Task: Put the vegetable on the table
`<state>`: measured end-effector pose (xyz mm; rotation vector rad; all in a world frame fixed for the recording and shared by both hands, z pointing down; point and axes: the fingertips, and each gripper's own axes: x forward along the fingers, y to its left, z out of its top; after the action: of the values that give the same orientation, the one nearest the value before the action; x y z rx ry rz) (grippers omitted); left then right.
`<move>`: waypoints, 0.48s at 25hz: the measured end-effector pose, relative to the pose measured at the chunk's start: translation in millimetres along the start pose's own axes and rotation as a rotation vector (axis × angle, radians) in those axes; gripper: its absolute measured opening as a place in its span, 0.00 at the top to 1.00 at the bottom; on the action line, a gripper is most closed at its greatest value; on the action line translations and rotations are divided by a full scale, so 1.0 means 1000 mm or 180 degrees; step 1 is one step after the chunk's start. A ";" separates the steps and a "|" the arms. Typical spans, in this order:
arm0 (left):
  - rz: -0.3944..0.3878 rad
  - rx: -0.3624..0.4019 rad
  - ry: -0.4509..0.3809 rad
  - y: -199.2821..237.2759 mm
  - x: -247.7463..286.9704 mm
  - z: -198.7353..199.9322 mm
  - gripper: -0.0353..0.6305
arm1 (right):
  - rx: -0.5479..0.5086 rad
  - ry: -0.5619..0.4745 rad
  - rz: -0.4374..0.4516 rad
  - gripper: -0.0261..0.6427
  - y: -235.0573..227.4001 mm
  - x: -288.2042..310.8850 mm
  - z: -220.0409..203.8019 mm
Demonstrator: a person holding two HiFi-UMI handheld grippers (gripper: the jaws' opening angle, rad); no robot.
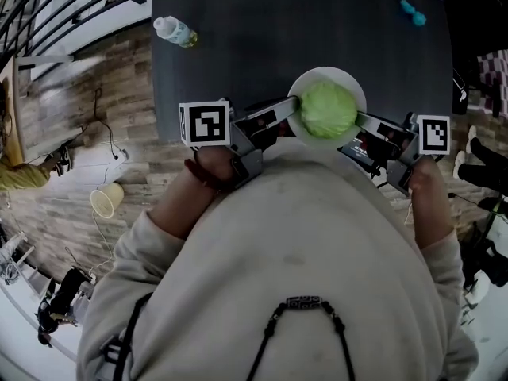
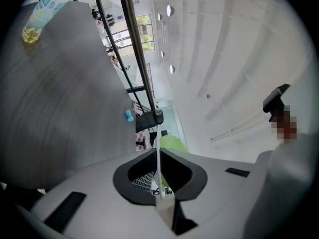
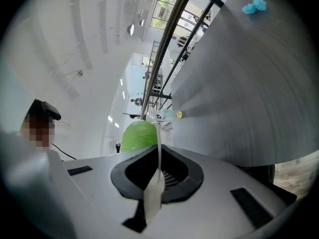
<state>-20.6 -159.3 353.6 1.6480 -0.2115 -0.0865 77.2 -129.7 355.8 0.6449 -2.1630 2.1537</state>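
Note:
A round green cabbage (image 1: 327,109) lies on a white plate (image 1: 327,72) held over the near edge of the dark table (image 1: 302,30). My left gripper (image 1: 292,111) is shut on the plate's left rim and my right gripper (image 1: 359,119) is shut on its right rim. In the left gripper view the rim of the plate (image 2: 157,153) runs as a thin white edge between the closed jaws of the left gripper (image 2: 158,176), with the cabbage (image 2: 172,144) behind. The right gripper view shows the same: the plate (image 3: 158,138) pinched in the right gripper (image 3: 158,171), the cabbage (image 3: 137,135) beyond.
A plastic bottle (image 1: 175,32) lies at the table's far left and a small teal object (image 1: 413,12) at its far right. A paper cup (image 1: 106,200) sits on the wooden floor to the left. A metal railing (image 1: 63,6) runs at upper left.

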 end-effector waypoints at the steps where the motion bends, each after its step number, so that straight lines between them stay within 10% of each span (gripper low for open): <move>1: 0.0003 0.0014 -0.0045 -0.003 -0.004 -0.002 0.91 | -0.0011 0.0013 0.0029 0.92 0.002 0.001 -0.002; 12: 0.0030 0.0111 -0.0277 -0.017 0.017 0.020 0.91 | -0.0159 0.0197 0.0181 0.92 0.005 -0.010 0.035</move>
<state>-6.3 -180.7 336.0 1.6794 -0.2885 -0.1483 94.7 -160.9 346.3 0.5129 -2.2215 2.1088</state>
